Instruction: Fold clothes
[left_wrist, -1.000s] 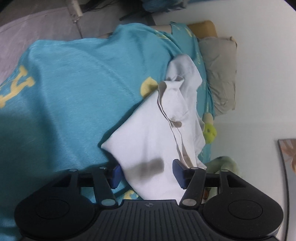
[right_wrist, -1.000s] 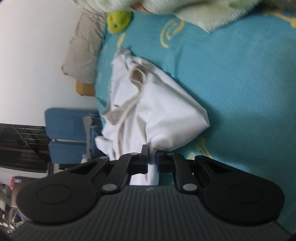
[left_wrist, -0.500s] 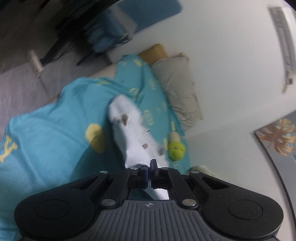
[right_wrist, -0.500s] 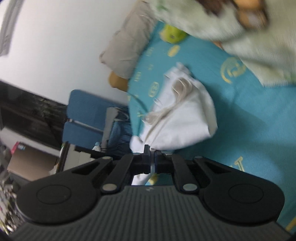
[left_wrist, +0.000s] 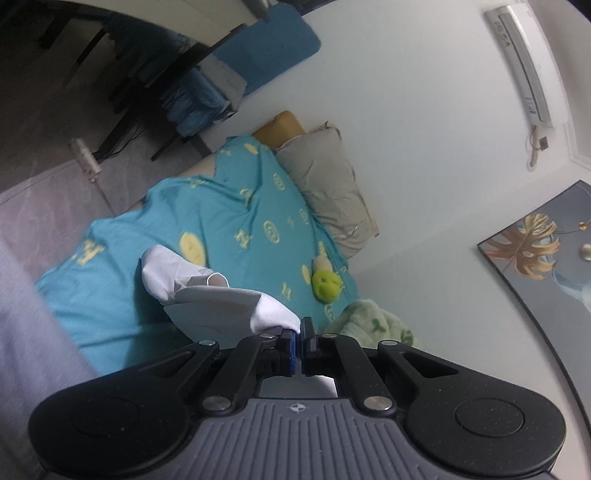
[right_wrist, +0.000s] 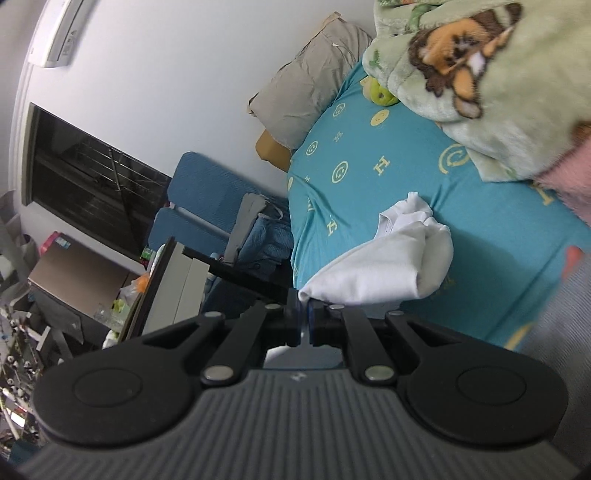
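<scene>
Left gripper (left_wrist: 298, 334) clenched on a corner of the white garment (left_wrist: 207, 295), right gripper (right_wrist: 306, 314) clenched on another corner; garment hangs bunched between them above the near teal bedsheet (right_wrist: 373, 184), far pillow (left_wrist: 328, 184)

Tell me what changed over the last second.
The left gripper, open around the shirt a second ago, has shut on its edge. Both grippers rose, lifting the shirt off the bed. The right gripper stayed shut on the shirt; pillow unmoved.
</scene>
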